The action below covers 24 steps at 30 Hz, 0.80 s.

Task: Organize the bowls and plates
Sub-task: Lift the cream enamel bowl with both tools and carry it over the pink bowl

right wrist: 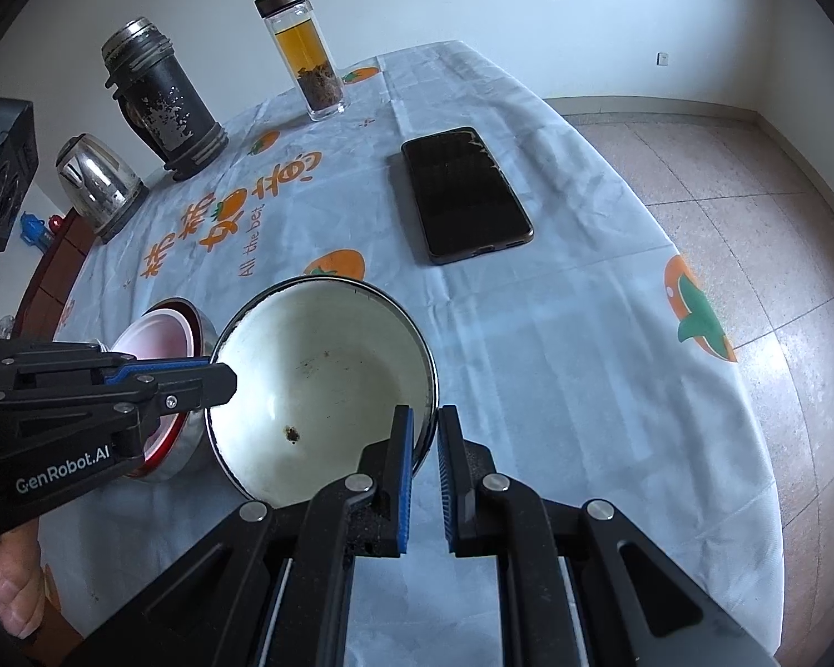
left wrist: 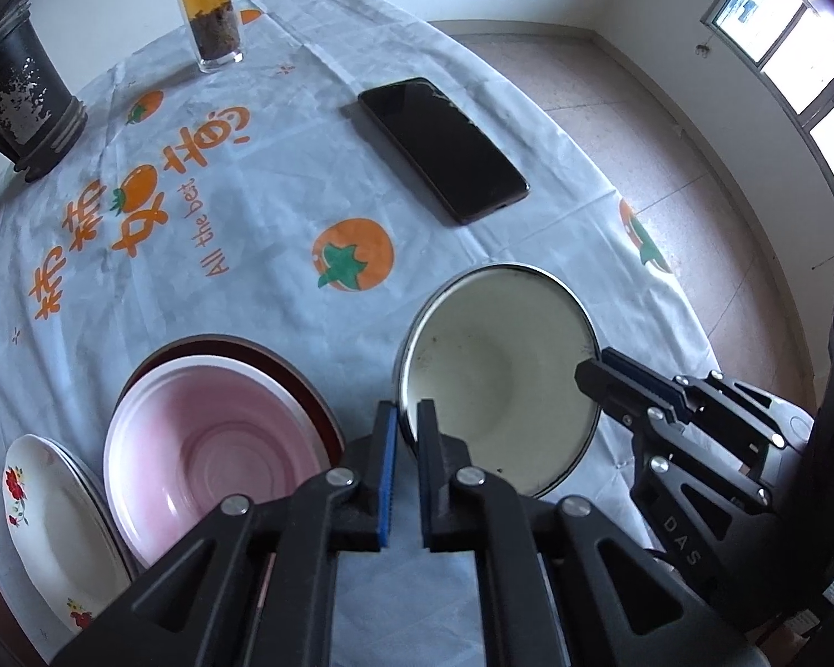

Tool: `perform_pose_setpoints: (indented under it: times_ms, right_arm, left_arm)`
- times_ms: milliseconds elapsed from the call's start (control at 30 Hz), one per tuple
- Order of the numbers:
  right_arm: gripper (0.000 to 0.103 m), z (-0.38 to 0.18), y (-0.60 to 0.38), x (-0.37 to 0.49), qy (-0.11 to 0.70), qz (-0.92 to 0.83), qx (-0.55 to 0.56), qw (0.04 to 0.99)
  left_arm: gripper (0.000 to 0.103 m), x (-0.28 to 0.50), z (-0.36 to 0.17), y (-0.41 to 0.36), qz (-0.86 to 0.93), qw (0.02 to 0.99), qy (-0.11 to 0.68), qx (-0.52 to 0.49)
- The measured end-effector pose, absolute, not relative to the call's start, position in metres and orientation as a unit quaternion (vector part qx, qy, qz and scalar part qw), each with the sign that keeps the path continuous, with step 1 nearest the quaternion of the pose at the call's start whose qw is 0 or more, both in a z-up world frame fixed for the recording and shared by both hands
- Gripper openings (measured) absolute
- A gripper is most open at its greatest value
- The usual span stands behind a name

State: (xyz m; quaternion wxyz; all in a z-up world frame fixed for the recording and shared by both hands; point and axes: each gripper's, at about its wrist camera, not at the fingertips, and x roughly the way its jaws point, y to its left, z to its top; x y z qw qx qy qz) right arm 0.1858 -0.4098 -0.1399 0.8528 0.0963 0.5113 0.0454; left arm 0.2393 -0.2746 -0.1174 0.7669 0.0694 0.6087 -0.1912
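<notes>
A white enamel bowl (left wrist: 500, 367) with a dark rim and a few dark specks inside is held between both grippers, slightly tilted. My left gripper (left wrist: 408, 417) is shut on its left rim, and the right wrist view shows this gripper (right wrist: 225, 375) from the side. My right gripper (right wrist: 425, 422) is shut on the opposite rim of the bowl (right wrist: 322, 378). To the left a pink bowl (left wrist: 211, 444) nests in a dark red bowl (left wrist: 306, 383). White plates with red flowers (left wrist: 50, 511) are stacked at the far left.
On the persimmon-print tablecloth (left wrist: 283, 205) lie a black phone (left wrist: 445, 147), a glass tea bottle (left wrist: 208, 5) and a worn black flask (left wrist: 22, 94). A steel kettle (right wrist: 97, 183) stands at the back left. The table edge (right wrist: 711, 444) drops to tiled floor on the right.
</notes>
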Motion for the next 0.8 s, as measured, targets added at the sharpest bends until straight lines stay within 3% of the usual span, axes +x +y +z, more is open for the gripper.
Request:
perform_pose_setpoints:
  times_ms: [800]
  right_arm:
    - [0.01,-0.093,-0.368,0.181,0.494,0.079,0.053,0.864]
  left_arm:
    - [0.004,0.213,-0.072,-0.221,-0.169,0.789,0.59,0.019]
